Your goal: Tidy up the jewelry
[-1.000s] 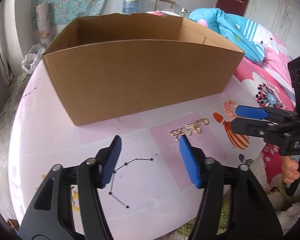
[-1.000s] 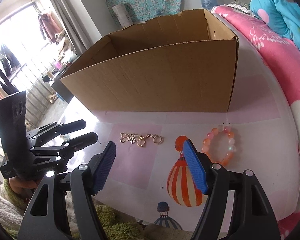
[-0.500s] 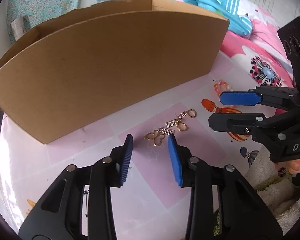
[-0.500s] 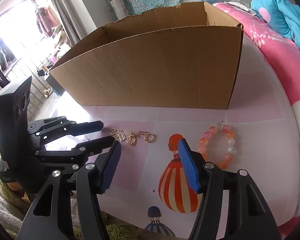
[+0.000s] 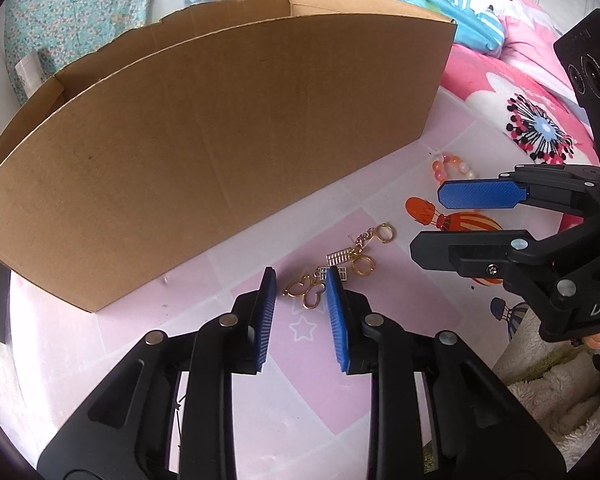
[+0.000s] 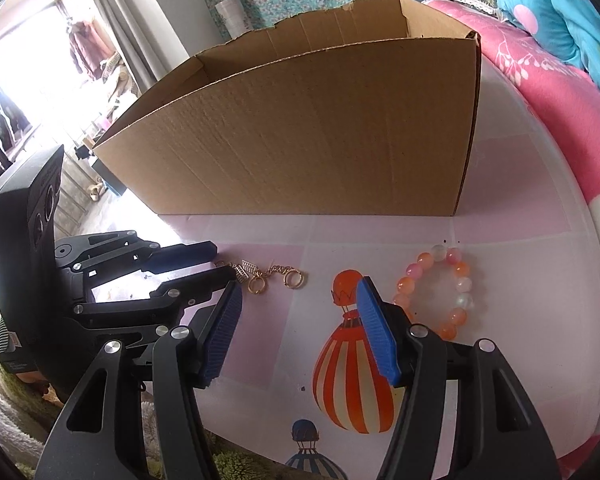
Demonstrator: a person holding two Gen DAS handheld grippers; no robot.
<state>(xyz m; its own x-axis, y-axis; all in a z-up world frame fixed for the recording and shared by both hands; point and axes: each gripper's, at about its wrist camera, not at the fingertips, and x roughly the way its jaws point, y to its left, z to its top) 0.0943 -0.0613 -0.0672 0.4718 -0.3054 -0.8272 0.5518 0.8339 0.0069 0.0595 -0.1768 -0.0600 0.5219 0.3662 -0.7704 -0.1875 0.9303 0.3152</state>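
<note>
A gold chain of charms and rings [image 5: 342,266] lies on the pink table in front of a large cardboard box [image 5: 220,152]. My left gripper [image 5: 300,286] is open, low over the table, its blue pads on either side of the chain's butterfly end. In the right wrist view the chain [image 6: 266,276] lies left of centre, with the left gripper [image 6: 204,264] at its left end. A pink and orange bead bracelet [image 6: 440,296] lies at the right. My right gripper [image 6: 298,300] is open and empty between chain and bracelet; it also shows in the left wrist view [image 5: 456,216].
The cardboard box [image 6: 320,128] has an open top and stands just behind the jewelry. The tablecloth [image 6: 352,360] has a hot-air balloon print. A bed with pink and blue bedding [image 6: 560,60] is at the right, past the table's edge.
My left gripper moved forward and right to the gold chain and narrowed its jaws around the butterfly end. My right gripper came a little lower and closer to the table.
</note>
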